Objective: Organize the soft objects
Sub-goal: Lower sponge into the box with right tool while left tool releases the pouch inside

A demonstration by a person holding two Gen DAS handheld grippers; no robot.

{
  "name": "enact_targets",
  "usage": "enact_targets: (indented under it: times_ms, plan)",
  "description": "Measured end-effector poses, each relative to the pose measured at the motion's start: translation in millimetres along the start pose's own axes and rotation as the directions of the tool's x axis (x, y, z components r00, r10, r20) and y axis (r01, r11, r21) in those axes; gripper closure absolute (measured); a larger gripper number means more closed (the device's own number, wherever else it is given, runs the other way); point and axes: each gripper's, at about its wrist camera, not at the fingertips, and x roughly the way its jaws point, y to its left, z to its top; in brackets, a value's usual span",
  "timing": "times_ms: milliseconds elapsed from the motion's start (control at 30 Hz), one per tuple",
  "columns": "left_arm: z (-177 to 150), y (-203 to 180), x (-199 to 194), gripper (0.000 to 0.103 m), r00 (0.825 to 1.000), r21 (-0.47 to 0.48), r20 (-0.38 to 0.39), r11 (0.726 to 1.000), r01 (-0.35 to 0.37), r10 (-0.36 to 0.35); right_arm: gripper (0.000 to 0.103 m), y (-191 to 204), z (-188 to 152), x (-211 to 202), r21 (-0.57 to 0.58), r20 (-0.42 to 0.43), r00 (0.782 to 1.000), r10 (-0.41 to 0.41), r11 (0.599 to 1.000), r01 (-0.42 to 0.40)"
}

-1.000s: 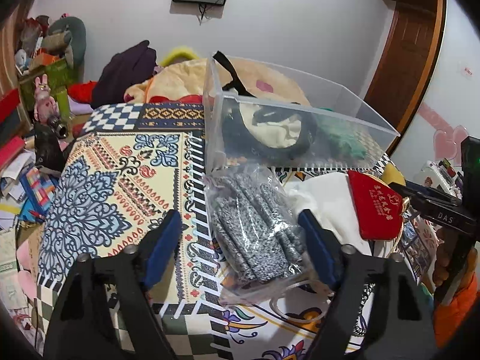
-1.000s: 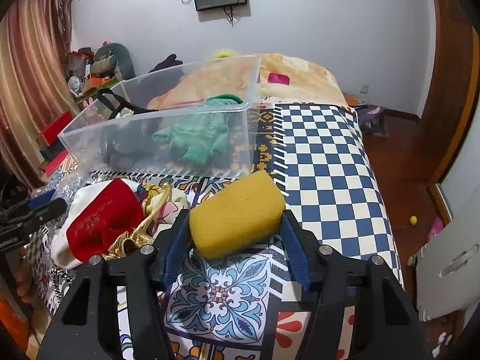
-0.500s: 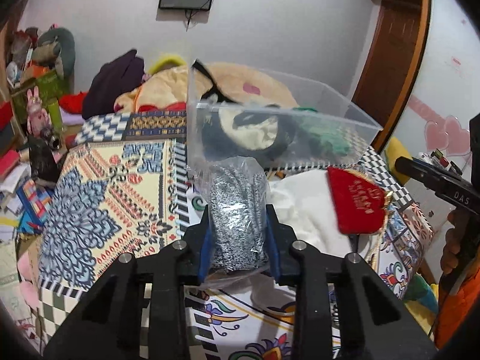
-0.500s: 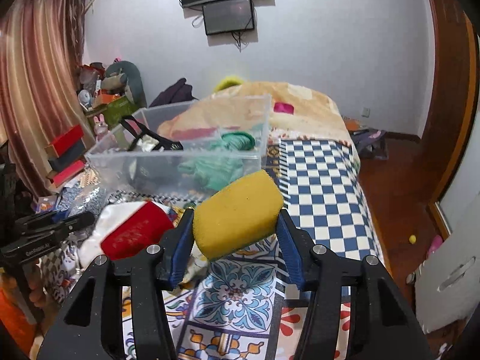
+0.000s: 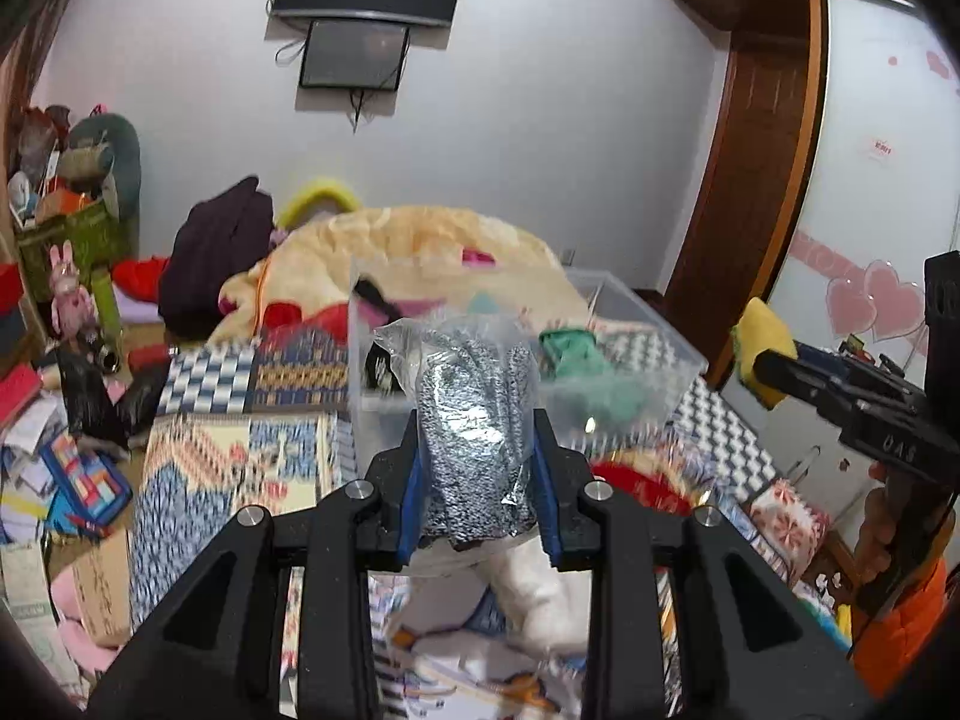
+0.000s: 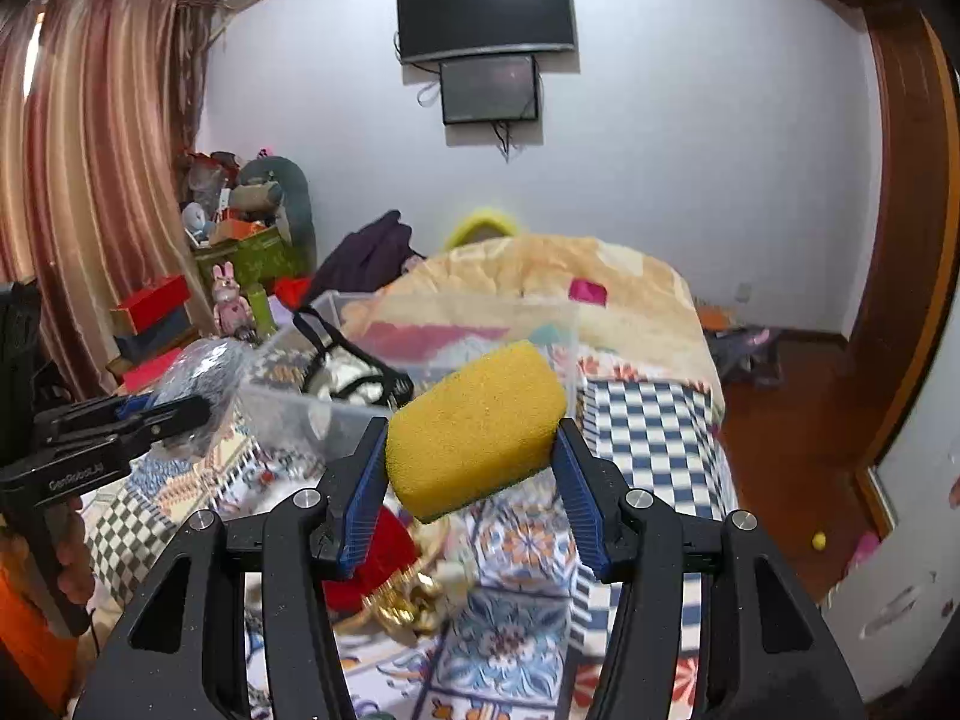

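**Both grippers loaded, raised toward the bin**

Left wrist view: your left gripper (image 5: 478, 483) is clamped on a clear bag (image 5: 474, 420) of speckled grey-and-white fabric. The blue pads press its two sides near the lower end, so the bag stands upright, long axis vertical, its loose plastic top pointing up and away from you. It is held in the air, off the bed (image 5: 252, 462), in front of the clear bin (image 5: 654, 348), probably so it can go over the near wall. A green item (image 5: 570, 351) already lies in the bin. At the right edge, your right gripper (image 5: 765, 360) shows side-on, holding something yellow.

Right wrist view: your right gripper (image 6: 468, 450) squeezes a yellow sponge (image 6: 477, 423) across its ends. Its long axis runs left to right between the pads, tilted so the right end sits higher. It hangs above the bed, just short of the bin (image 6: 420, 372). A red item (image 6: 372, 558) lies below on the bed.
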Motion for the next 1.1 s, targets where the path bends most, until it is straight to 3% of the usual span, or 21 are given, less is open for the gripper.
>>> enact_targets:
  times_ms: [367, 900, 1100]
  plan:
    - [37, -7, 24, 0.072, 0.999, 0.014, 0.053, 1.000, -0.003, 0.002, 0.053, 16, 22, 42, -0.004, -0.004, 0.999, 0.053, 0.999, -0.053]
    - [41, 16, 104, 0.072, 0.994, -0.022, -0.096, 0.999, -0.047, 0.044, 0.053, 24, 18, 107, -0.026, -0.155, 0.987, 0.029, 0.999, -0.033]
    - [36, 16, 117, 0.072, 0.991, -0.005, -0.124, 0.998, -0.059, 0.058, 0.051, 23, 14, 117, -0.030, -0.196, 0.980, 0.030, 0.999, -0.036]
